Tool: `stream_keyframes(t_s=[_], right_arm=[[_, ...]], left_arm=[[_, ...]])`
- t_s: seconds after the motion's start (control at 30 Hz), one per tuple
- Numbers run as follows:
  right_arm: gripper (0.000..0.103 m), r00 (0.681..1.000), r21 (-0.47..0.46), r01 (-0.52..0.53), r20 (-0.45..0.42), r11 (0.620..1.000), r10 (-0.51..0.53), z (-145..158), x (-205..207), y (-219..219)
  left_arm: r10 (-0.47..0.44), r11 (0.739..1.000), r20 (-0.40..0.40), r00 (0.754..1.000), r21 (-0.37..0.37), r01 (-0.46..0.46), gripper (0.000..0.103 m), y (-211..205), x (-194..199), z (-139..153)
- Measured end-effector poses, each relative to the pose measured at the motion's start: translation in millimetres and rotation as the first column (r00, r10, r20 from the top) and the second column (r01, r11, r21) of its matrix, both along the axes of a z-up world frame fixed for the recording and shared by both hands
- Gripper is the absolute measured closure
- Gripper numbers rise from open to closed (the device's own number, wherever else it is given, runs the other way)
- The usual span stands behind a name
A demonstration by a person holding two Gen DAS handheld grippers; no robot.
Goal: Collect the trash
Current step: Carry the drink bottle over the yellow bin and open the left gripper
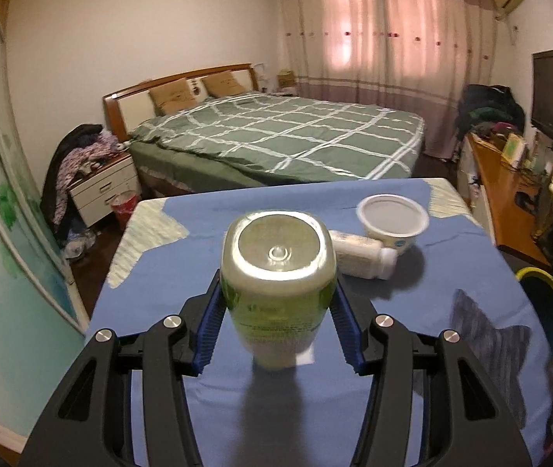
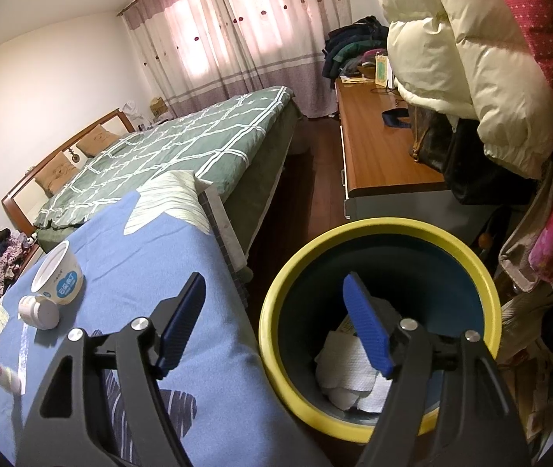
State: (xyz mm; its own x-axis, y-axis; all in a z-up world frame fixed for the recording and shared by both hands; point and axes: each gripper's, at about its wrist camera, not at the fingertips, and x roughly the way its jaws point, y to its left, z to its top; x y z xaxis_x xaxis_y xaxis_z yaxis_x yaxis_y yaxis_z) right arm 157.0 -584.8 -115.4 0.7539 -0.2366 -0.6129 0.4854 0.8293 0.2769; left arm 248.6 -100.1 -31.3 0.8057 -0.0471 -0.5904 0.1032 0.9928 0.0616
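My left gripper (image 1: 278, 299) is shut on a green-labelled plastic bottle (image 1: 278, 272), held above the blue-covered table (image 1: 206, 257) with its base toward the camera. Behind it a small white bottle (image 1: 362, 258) lies on its side against a white yogurt cup (image 1: 393, 223). Both also show in the right wrist view: the small bottle (image 2: 39, 311) and the cup (image 2: 58, 278). My right gripper (image 2: 276, 327) is open and empty, at the table's right edge over the rim of the yellow-rimmed bin (image 2: 377, 249). White crumpled paper (image 2: 350, 373) lies in the bin.
A bed with a green checked cover (image 1: 276, 136) stands behind the table. A wooden dresser (image 2: 377, 148) and hanging coats (image 2: 451, 50) are at the right. The bin also shows in the left wrist view (image 1: 548, 311) beside the table. A nightstand (image 1: 101, 186) is at far left.
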Motion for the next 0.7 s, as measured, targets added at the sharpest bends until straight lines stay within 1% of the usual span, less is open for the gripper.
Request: stream_keyframes(t_s=[0.1,0.2,0.3,0.4,0.57,0.7], right_arm=[[0.033,1.0,0.039,-0.005,0.031,0.999,0.004,5,-7,-3],[0.033,0.999,0.03,-0.012,0.052,0.999,0.01,13,-16,-5],[0.032,0.998,0.007,-0.005,0.065,1.0,0.005,19,-30,-9],[0.032,0.997,-0.008,0.027,0.067,1.0,-0.026,20,-47,-22],[0.032,0.994,-0.041,0.097,0.052,0.994,-0.095,17,-73,-48],[0.032,0.989,-0.049,0.144,0.048,0.988,-0.142,14,-91,-68]], left_arm=[[-0.056,0.998,0.01,0.998,-0.013,0.056,0.052,-15,-8,10],[-0.103,0.995,0.024,0.994,-0.015,0.104,0.052,-33,-14,16],[-0.168,0.985,0.033,0.985,-0.021,0.169,0.052,-57,-22,24],[-0.247,0.968,0.037,0.968,-0.025,0.248,0.052,-89,-29,30],[-0.388,0.92,0.039,0.921,-0.041,0.389,0.052,-157,-37,37],[-0.489,0.868,0.019,0.872,-0.082,0.489,0.052,-216,-36,39]])
